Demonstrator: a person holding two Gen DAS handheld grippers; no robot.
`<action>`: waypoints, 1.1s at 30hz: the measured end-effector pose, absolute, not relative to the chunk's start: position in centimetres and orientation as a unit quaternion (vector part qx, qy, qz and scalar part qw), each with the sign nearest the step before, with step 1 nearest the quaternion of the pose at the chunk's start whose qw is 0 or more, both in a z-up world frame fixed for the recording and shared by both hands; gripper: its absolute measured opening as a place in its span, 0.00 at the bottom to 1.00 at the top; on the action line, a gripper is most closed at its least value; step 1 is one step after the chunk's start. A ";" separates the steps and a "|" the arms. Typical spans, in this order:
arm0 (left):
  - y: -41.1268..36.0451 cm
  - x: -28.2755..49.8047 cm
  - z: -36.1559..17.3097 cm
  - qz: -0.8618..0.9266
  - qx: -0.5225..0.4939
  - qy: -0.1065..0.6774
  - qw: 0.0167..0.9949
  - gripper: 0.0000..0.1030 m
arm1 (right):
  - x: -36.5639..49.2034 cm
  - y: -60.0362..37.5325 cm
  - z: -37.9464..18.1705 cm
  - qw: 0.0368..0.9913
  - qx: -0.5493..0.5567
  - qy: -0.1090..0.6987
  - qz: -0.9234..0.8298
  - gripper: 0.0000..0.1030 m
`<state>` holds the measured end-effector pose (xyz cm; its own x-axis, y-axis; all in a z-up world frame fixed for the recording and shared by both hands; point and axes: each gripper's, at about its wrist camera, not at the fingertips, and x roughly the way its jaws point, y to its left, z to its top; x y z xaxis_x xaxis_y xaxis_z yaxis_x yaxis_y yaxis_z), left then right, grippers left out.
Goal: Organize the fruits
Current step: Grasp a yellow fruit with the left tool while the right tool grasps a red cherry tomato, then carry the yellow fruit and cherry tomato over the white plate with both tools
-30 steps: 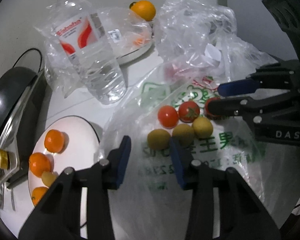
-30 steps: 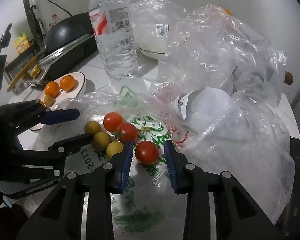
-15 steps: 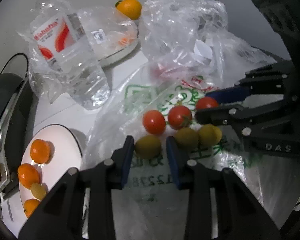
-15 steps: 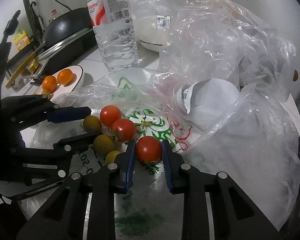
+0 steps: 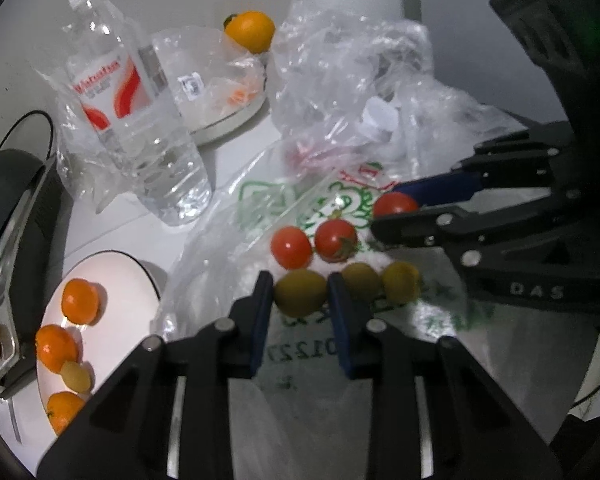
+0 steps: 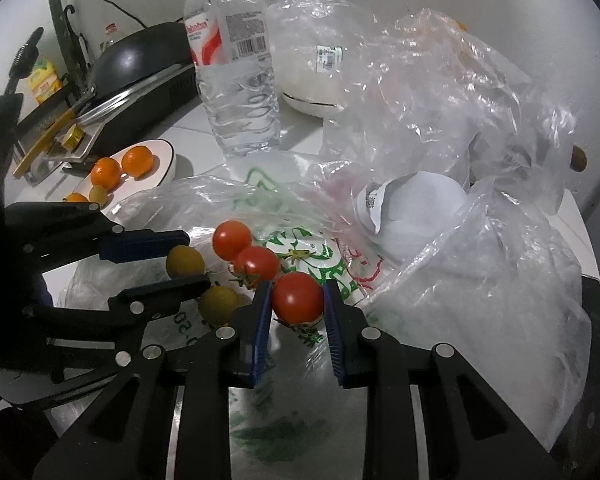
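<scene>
On a printed plastic bag (image 5: 300, 360) lie small red tomatoes (image 5: 291, 247) and yellow-green fruits (image 5: 360, 280). My left gripper (image 5: 298, 280) is closing, and its blue pads touch both sides of one yellow-green fruit (image 5: 300, 294). My right gripper (image 6: 296, 286) is shut on a red tomato (image 6: 297, 298) and holds it just above the bag. Each gripper shows in the other's view: the left gripper (image 6: 196, 258) and the right gripper (image 5: 384, 207). A white plate (image 5: 116, 320) at the left holds several small oranges and one yellowish fruit.
A water bottle (image 5: 136, 120) stands behind the bag. Crumpled clear bags (image 6: 440, 100) and a paper slip (image 6: 412, 200) fill the right side. A second dish at the back carries an orange (image 5: 250, 31). A black pan (image 6: 140, 52) and utensils sit at the left.
Both grippers have closed: the left around a yellow-green fruit after moving forward to it, the right onto the red tomato, which now sits slightly higher between its pads.
</scene>
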<state>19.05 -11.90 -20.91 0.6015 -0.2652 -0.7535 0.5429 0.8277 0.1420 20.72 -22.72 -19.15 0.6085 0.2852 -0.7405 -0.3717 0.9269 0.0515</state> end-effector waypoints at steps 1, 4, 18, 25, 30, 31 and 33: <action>-11.9 18.7 -20.6 -0.232 0.181 0.379 0.877 0.28 | 20.6 -22.7 -19.0 0.896 -0.054 0.401 0.183 0.27; -11.7 17.8 -19.9 -0.232 0.177 0.371 0.881 0.28 | 19.8 -22.5 -18.4 0.898 -0.058 0.396 0.182 0.27; -10.1 13.6 -16.7 -0.240 0.156 0.339 0.896 0.28 | 16.0 -21.5 -15.9 0.908 -0.067 0.375 0.175 0.27; -8.7 11.7 -15.4 -0.234 0.145 0.317 0.908 0.28 | 14.7 -20.6 -14.9 0.911 -0.073 0.364 0.179 0.27; -6.9 10.8 -14.8 -0.220 0.137 0.311 0.914 0.28 | 14.3 -19.4 -14.8 0.909 -0.082 0.363 0.185 0.27; -6.7 10.8 -14.8 -0.217 0.135 0.311 0.915 0.28 | 14.3 -19.1 -14.7 0.909 -0.084 0.362 0.187 0.27; -5.7 10.5 -14.8 -0.208 0.129 0.311 0.918 0.28 | 14.1 -18.5 -14.5 0.909 -0.087 0.360 0.189 0.27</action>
